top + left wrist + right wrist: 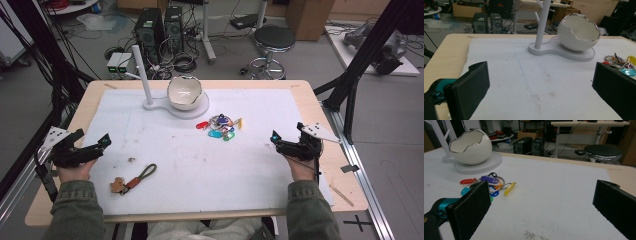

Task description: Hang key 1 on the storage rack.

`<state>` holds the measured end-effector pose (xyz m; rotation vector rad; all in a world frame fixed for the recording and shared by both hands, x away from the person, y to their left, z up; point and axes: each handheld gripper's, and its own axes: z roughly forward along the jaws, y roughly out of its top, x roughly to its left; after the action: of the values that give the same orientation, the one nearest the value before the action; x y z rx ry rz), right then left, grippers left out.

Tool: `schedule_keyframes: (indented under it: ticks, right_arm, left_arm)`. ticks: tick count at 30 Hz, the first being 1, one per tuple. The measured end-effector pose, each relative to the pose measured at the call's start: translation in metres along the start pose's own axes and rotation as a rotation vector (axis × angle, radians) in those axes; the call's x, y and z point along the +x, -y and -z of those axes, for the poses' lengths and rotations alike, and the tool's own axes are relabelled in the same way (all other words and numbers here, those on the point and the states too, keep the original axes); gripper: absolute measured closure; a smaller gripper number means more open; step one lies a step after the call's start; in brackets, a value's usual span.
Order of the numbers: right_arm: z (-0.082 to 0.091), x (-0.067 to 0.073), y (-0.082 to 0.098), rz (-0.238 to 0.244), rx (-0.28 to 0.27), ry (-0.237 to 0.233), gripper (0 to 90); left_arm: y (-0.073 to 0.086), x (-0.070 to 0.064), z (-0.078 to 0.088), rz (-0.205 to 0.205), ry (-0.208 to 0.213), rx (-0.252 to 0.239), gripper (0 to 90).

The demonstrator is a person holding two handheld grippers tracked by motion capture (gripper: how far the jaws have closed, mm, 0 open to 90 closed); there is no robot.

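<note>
Both jaws spread and empty, the right gripper (274,136) at right of frame sits nearer the key bunch (220,127) at centre than the left gripper (104,140) does.

Grey floor (310,60) beyond the worktop's far edge, strewn with cables, two computer towers (159,27), a black stool (274,40), cardboard boxes (310,17).

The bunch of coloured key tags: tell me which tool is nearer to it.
Right. The right tool sits just to the right of the key tags, slightly nearer the person. The left tool is far off to their left, across the white mat.
</note>
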<state>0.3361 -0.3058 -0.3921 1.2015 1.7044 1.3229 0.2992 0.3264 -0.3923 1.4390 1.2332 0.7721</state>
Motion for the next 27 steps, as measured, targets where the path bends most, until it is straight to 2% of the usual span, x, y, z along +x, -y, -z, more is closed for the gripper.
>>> schedule_keyframes:
  ticks: [5, 14, 18, 27]
  right_arm:
    - [0.002, -0.001, 0.0, -0.007, -0.006, 0.022, 0.6]
    - [0.002, 0.0, 0.0, -0.004, 0.006, 0.013, 0.6]
    - [0.001, 0.0, 0.0, 0.001, 0.009, 0.009, 0.6]
    - [0.0, 0.002, 0.001, 0.021, 0.019, 0.002, 0.6]
  left_arm:
    - [0.0, -0.001, 0.0, -0.003, -0.001, 0.005, 1.7]
    - [-0.001, -0.004, 0.0, -0.013, 0.017, 0.019, 1.7]
    - [-0.001, -0.007, -0.001, -0.015, 0.04, 0.036, 1.7]
    - [-0.003, -0.018, -0.005, -0.061, 0.082, 0.075, 1.8]
